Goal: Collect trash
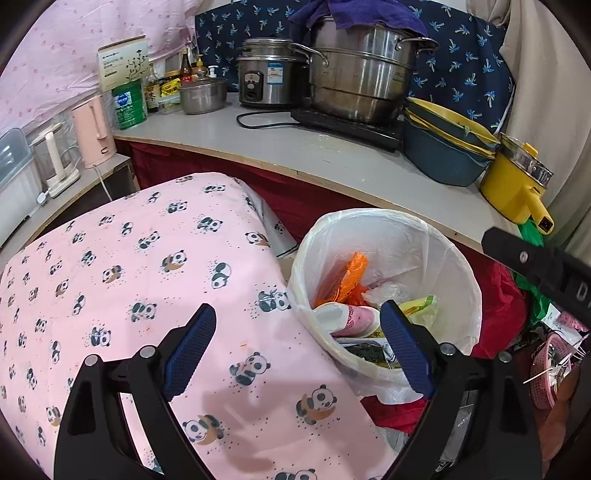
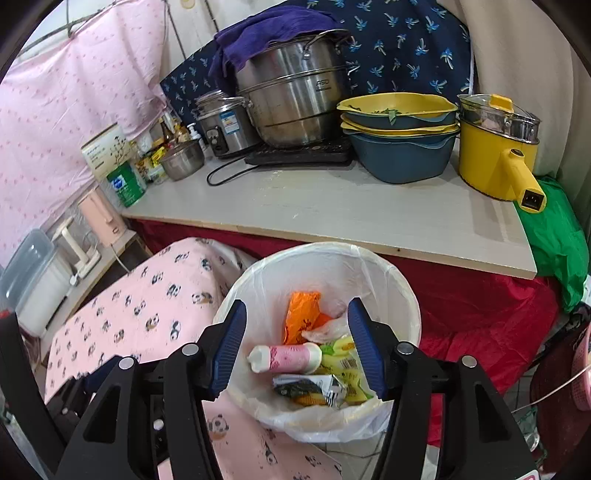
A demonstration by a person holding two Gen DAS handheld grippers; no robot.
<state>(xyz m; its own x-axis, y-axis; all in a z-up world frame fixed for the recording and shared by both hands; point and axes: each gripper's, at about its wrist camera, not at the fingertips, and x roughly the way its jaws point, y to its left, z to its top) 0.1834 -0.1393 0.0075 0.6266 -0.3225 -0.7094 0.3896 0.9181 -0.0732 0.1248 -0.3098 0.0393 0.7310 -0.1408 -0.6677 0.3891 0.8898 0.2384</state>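
1. right wrist view: the right gripper [image 2: 297, 349] hangs over the white-lined trash bin [image 2: 404, 295], its blue fingers [image 2: 231, 347] spread apart with nothing between them.
2. inside the bin lie a pink-and-white bottle [image 2: 286, 360], an orange wrapper [image 2: 301, 317], yellow packets [image 2: 343, 360] and a dark snack packet [image 2: 301, 387]; the bottle lies on its side on top of the packets.
3. left wrist view: the left gripper [image 1: 295, 347] is released too, fingers [image 1: 190, 349] wide and empty; one finger sits over the pink panda-print cloth [image 1: 129, 277], the other over the bin's near rim.
4. the same bin [image 1: 465, 280] stands just beside the panda cloth, below the edge of the pale tabletop [image 1: 280, 147].
5. on the tabletop: a large steel steamer pot [image 2: 295, 103] under a purple cloth [image 2: 258, 33], a rice cooker [image 2: 225, 125], stacked blue-and-yellow basins [image 2: 400, 147] and a yellow electric pot [image 2: 495, 162].
6. red fabric [image 2: 480, 306] hangs below the tabletop behind the bin, and a green bag [image 2: 557, 236] sits at the tabletop's right end.
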